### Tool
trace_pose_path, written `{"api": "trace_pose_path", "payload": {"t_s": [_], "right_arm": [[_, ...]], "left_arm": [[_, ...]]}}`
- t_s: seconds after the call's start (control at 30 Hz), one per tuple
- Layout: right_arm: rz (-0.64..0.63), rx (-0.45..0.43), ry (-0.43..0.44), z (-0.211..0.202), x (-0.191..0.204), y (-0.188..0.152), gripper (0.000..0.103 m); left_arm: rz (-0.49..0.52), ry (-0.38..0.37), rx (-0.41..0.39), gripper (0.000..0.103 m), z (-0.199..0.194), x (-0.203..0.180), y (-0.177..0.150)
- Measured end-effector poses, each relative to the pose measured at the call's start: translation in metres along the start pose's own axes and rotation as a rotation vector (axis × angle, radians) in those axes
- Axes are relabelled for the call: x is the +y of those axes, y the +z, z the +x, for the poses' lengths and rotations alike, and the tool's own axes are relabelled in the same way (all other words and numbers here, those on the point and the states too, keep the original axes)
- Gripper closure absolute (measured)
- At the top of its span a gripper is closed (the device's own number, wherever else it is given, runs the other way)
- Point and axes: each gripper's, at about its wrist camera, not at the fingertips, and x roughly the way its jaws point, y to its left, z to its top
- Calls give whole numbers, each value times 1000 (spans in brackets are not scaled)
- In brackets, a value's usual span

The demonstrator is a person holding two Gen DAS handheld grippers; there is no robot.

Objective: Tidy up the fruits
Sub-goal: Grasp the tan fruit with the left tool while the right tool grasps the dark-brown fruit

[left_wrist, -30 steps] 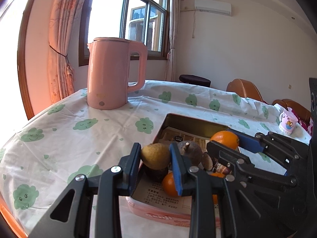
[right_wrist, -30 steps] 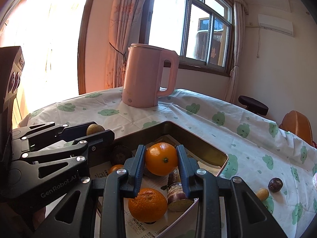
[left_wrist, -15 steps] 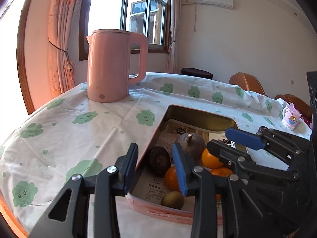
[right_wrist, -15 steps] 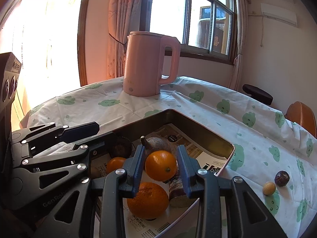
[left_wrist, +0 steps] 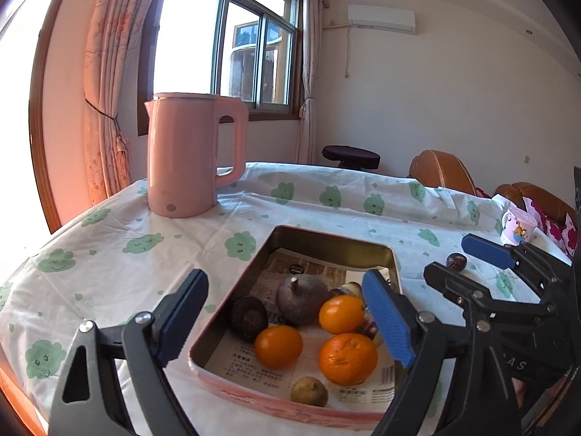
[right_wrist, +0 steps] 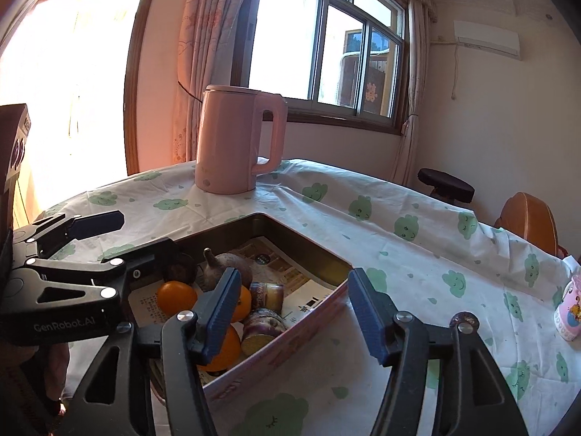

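Note:
A pink-sided metal tray (left_wrist: 328, 237) lined with printed paper holds three oranges, one of them (left_wrist: 341, 314) in the middle. It also holds a dark wrinkled fruit (left_wrist: 248, 314), a brown stemmed fruit (left_wrist: 301, 299) and a small yellowish fruit (left_wrist: 308, 391) at the near edge. My left gripper (left_wrist: 283, 283) hangs in front of the tray with its jaws opening and nothing between the pads. My right gripper (right_wrist: 294, 285) stands over the tray's (right_wrist: 312, 249) right rim, jaws opening too, empty. A dark round fruit (left_wrist: 455, 261) lies on the cloth right of the tray.
A tall pink kettle (left_wrist: 189, 160) stands at the back left of the cloth-covered table. A small pink cup (left_wrist: 517, 225) sits near the right edge. Brown chairs and a black stool stand beyond the far side.
Both grippers let go and spread wide: the yellowish fruit dropped to the tray's near edge and the orange landed among the others. Both grippers pulled back from the tray.

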Motion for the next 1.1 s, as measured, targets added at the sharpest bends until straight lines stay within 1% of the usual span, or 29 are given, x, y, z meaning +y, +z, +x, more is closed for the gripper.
{"api": "trace_pose_path", "payload": {"t_s": [0.13,0.2,0.27,0.4,0.47,0.53,0.63,0.77,0.8,0.83,0.87,0.9,0.97,1.1], "right_arm": [[63,11,-99,-12,-50,-9,37],[112,24,-159,-16,-77,-14,37],[172,32,-201,-20,-103,-19,37],[237,51,-277,-26,-138,-27,34],[262,63,-299,-26,-151,-30,33],[280,73,-313,-26,-160,-33,33],[294,88,-314,-25,-169,-37,32],[296,99,-310,-23,-174,-37,32],[293,100,-311,-23,-175,-36,32],[288,101,-311,-23,-175,-35,32],[285,103,-313,-22,-176,-34,32],[282,104,-315,-22,-176,-32,32],[285,106,-315,-20,-178,-30,32],[298,127,-302,-10,-179,-27,32]], "left_arm": [[54,-81,13,14,3,-43,9],[86,-117,31,14,10,-67,12],[116,-146,57,14,19,-90,14],[150,-176,141,15,51,-127,13],[157,-188,193,15,68,-142,11],[160,-220,233,17,82,-156,9],[208,-216,266,24,99,-179,4],[226,-252,340,42,123,-195,-3],[230,-269,352,49,127,-198,-5],[237,-280,369,53,132,-200,-6],[231,-291,397,61,137,-200,-7],[216,-315,417,73,140,-198,-8],[196,-358,430,74,143,-194,-7],[176,-384,430,74,146,-180,-5]]}}
